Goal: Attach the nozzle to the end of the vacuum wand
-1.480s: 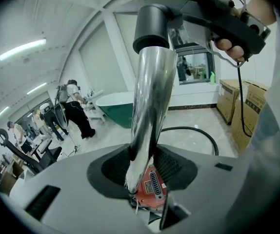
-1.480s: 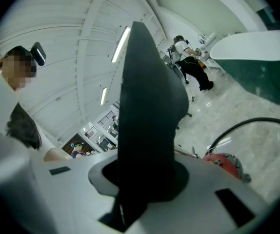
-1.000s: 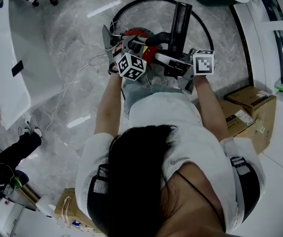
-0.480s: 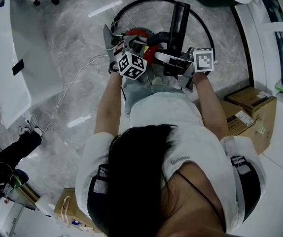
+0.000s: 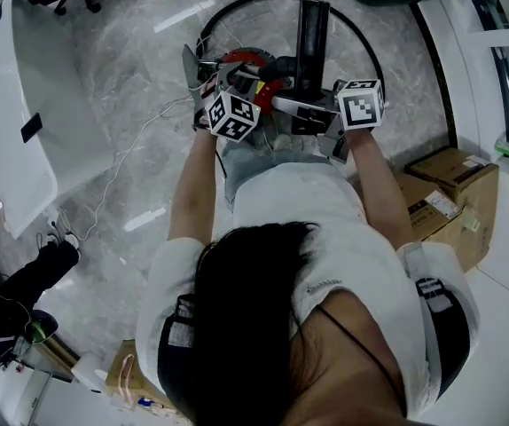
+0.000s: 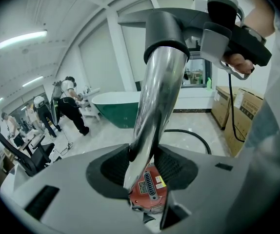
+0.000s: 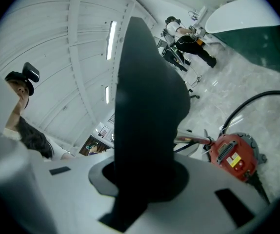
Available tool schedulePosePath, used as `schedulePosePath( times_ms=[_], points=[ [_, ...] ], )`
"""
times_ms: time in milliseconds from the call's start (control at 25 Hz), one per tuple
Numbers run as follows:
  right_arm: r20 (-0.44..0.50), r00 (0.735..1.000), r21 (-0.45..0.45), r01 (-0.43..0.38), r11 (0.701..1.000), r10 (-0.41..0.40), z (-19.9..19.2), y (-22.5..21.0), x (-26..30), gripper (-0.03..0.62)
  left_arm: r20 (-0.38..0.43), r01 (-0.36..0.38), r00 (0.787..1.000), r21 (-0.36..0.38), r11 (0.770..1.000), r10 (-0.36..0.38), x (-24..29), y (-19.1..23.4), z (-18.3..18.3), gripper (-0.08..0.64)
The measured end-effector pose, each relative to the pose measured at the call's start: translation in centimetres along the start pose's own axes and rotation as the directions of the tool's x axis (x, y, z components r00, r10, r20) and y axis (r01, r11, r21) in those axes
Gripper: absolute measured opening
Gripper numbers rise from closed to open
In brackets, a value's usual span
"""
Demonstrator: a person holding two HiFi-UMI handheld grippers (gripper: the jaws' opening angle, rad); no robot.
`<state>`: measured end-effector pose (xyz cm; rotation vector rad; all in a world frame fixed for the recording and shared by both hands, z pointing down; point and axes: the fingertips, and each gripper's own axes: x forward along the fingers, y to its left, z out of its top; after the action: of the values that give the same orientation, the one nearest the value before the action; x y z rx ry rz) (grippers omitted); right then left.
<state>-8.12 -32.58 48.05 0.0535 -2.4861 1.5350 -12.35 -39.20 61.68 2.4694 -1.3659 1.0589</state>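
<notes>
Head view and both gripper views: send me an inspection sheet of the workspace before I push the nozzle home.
Surface: grey marbled floor; no table in use.
Job's things: shiny wand runs up into the collar of the black nozzle; whether it is fully seated cannot be told. Red vacuum body sits on the floor below.
Clutter: cardboard boxes at the person's right.
Grippers: left gripper shut on the wand; right gripper shut on the nozzle.
Cables: black hose loops round the vacuum body; thin white cable trails across the floor.
Surroundings: white tub at left; people working further back.
</notes>
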Motion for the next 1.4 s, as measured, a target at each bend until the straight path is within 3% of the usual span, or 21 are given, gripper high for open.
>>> schedulePosePath(
  times_ms=[560, 1080, 1400],
  points=[
    [-0.045, 0.99, -0.159, 0.125, 0.979, -0.133, -1.3, 0.2, 1.4, 0.083, 0.002, 0.035, 0.999, -0.033, 0.999, -0.035, -0.3, 0.3, -0.6, 0.163],
    [0.035, 0.976, -0.272, 0.218, 0.937, -0.216, -2.0, 0.0, 2.0, 0.083, 0.012, 0.068, 0.998, -0.094, 0.993, -0.067, -0.3, 0.4, -0.8, 0.172],
    [0.084, 0.964, -0.354, 0.266, 0.897, -0.253, -2.1, -0.4, 1.9, 0.083, 0.017, 0.087, 0.996, -0.11, 0.99, -0.086, -0.1, 0.3, -0.6, 0.176]
  ],
)
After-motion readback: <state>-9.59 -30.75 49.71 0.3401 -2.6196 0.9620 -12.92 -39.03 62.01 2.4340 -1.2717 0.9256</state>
